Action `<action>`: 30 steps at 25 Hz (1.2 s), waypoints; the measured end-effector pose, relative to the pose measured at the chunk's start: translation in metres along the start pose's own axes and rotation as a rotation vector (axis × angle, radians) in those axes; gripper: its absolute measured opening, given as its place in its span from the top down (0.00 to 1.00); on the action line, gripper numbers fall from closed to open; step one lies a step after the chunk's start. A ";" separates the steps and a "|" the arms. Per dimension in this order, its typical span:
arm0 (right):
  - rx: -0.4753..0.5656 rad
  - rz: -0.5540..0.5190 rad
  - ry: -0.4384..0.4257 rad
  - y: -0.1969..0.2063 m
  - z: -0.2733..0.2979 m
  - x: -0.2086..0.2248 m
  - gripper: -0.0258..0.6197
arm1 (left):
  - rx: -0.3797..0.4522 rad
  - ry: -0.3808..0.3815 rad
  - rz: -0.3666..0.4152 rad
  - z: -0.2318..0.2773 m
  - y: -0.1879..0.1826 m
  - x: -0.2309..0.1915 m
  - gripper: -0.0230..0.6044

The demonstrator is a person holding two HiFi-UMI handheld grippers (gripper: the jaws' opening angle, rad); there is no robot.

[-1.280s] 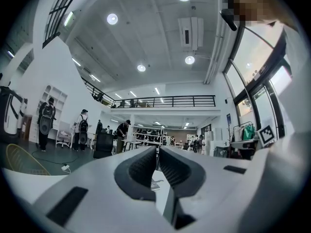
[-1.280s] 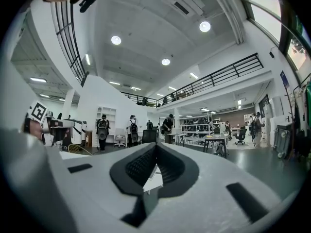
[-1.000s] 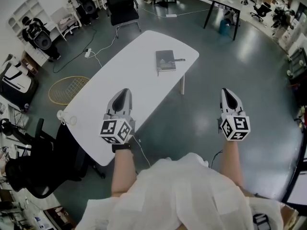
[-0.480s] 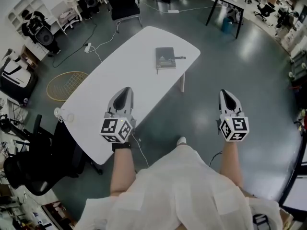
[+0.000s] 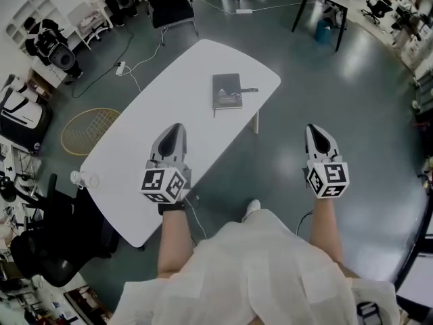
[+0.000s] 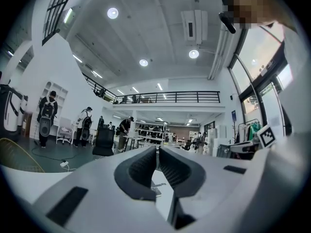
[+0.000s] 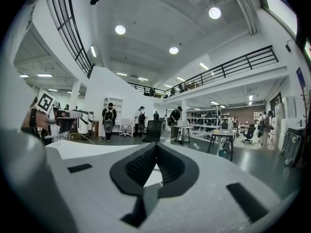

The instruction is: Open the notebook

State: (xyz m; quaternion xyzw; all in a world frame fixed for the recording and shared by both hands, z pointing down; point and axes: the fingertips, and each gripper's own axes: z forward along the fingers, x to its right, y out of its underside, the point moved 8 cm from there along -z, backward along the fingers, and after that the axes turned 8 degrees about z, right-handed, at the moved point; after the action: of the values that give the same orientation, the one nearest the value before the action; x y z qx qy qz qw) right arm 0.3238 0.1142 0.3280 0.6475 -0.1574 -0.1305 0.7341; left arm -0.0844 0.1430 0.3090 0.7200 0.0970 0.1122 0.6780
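Note:
A dark grey notebook (image 5: 227,91) lies closed on the far half of the white oval table (image 5: 142,141), with a small strap or pen (image 5: 250,90) sticking out at its right edge. My left gripper (image 5: 174,128) hovers over the near half of the table, well short of the notebook, with its jaws shut and empty (image 6: 157,148). My right gripper (image 5: 315,128) is off the table's right side, above the floor, also shut with nothing in it (image 7: 156,144). Both point forward and about level.
A small ring-shaped object (image 5: 86,179) sits at the table's near left end. Black office chairs stand beyond the table (image 5: 168,2) and at the near left (image 5: 40,249). A yellow hoop (image 5: 88,128) and cables (image 5: 135,63) lie on the floor at left.
The person has stepped forward, so the table and notebook sit slightly nearer and lower in the head view. Both grippers moved forward with the body and stayed shut.

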 end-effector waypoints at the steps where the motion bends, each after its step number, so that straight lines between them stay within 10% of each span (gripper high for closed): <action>1: 0.000 -0.002 -0.006 -0.002 0.007 0.007 0.96 | 0.000 0.000 0.001 0.010 -0.001 0.003 0.93; 30: -0.074 -0.013 -0.035 0.005 0.156 0.039 0.96 | -0.076 0.055 0.007 0.155 0.030 -0.044 0.93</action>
State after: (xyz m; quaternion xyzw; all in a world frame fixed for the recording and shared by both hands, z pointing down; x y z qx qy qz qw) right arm 0.2977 -0.0423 0.3526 0.6186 -0.1611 -0.1524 0.7537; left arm -0.0812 -0.0192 0.3289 0.6908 0.1090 0.1378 0.7014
